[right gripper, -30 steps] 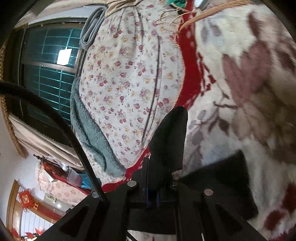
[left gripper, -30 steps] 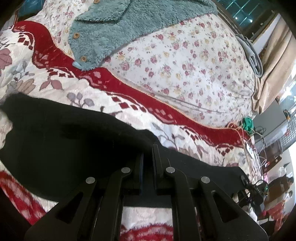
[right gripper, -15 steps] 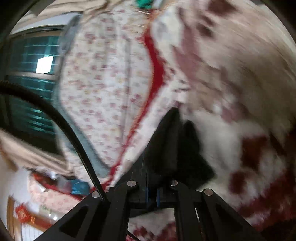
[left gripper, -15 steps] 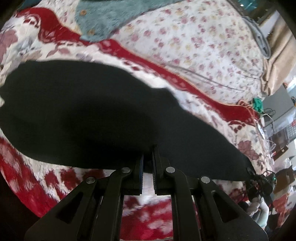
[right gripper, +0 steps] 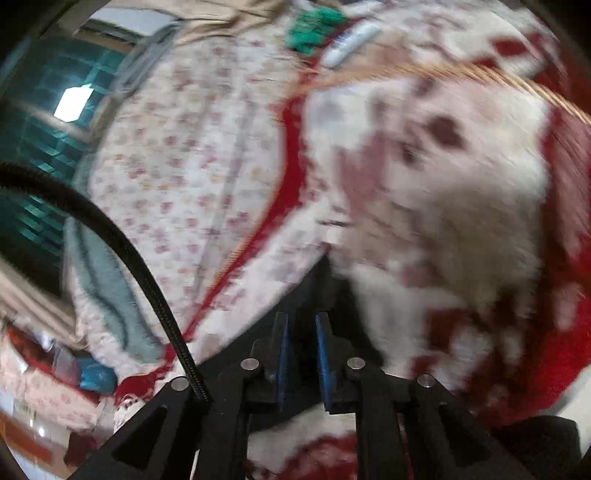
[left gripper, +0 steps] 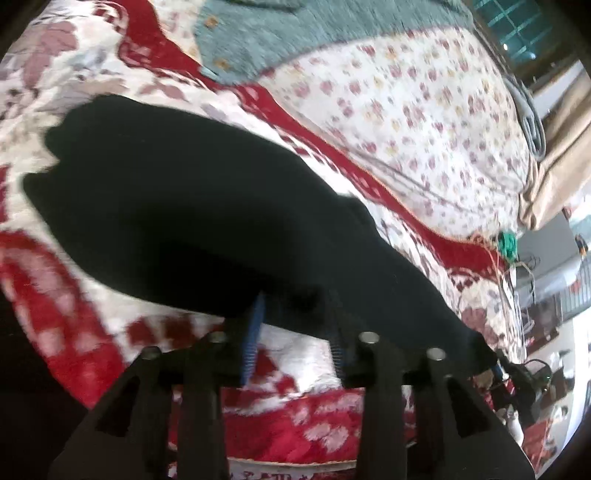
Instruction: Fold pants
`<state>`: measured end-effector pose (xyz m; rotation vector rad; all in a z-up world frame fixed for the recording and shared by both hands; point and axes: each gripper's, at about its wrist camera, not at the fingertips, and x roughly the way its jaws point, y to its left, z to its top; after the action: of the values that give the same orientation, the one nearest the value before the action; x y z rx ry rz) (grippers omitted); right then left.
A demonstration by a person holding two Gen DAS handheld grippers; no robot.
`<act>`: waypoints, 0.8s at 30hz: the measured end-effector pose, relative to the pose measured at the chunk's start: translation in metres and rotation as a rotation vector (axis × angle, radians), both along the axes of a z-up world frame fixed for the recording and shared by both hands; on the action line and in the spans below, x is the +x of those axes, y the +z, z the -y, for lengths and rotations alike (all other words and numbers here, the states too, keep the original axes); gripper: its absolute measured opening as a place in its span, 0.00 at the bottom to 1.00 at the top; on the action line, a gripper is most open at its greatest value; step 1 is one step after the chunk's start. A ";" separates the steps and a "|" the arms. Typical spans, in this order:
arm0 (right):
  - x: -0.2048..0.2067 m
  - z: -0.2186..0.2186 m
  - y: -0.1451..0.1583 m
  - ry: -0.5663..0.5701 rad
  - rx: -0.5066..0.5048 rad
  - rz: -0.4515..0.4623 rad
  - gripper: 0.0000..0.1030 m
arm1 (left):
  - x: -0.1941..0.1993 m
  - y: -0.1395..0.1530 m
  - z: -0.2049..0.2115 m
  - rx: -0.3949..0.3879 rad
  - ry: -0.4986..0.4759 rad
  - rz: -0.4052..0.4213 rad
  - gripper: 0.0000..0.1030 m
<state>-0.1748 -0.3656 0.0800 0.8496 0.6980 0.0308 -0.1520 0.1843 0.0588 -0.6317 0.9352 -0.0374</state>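
The black pants (left gripper: 207,206) lie as a long dark band across the red and white floral blanket (left gripper: 55,295) in the left wrist view. My left gripper (left gripper: 295,325) is open, its blue-padded fingers spread at the near edge of the pants with the cloth lying over the tips. In the right wrist view my right gripper (right gripper: 302,332) is open by a narrow gap, and a dark fold of the pants (right gripper: 314,284) sits just past the fingertips. That view is blurred.
A teal fleece garment (left gripper: 295,33) lies at the far side on a small-flowered quilt (left gripper: 424,122). A green object (right gripper: 310,26) and a white one (right gripper: 351,42) sit at the bed's far end. A black cable (right gripper: 122,258) crosses the right view.
Both grippers have opened and let go of the pants. The pants have been carried over and now lie spread on the blanket. The right gripper has swung sideways.
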 end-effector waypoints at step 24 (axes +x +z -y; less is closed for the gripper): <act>0.048 -0.437 -0.010 1.187 -0.489 0.336 0.49 | -0.015 -0.011 -0.116 -0.133 0.247 0.016 0.63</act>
<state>-0.1271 0.0711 0.0704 -0.1289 0.7577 1.0030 -0.1672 0.3008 0.0483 -0.8651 0.8389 0.1162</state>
